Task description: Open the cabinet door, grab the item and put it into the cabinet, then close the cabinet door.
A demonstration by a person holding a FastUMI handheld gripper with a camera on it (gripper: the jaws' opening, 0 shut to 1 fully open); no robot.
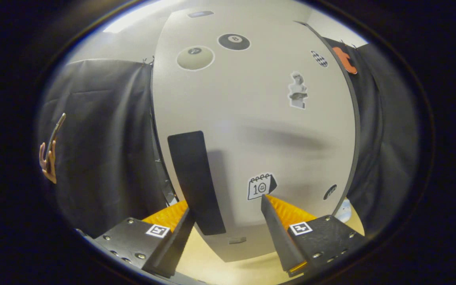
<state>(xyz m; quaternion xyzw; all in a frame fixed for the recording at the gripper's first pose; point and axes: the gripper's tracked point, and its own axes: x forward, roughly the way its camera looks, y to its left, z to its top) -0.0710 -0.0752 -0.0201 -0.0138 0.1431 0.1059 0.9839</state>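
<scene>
The white cabinet door (251, 118) stands close in front of me, shut, with several stickers on it. A tall black handle strip (196, 182) runs down its left part. My gripper (226, 204) is open, its two fingertips right at the door's face. The left fingertip (184, 217) sits just left of the handle strip, the right fingertip (267, 202) under a calendar sticker (260, 186). The lower end of the strip lies between the fingers. Nothing is held. The item is hidden from me.
Black cloth hangs on both sides of the cabinet. The cabinet stands on a pale wooden tabletop (236, 269). A small pale object (344, 211) peeks out at the cabinet's lower right corner.
</scene>
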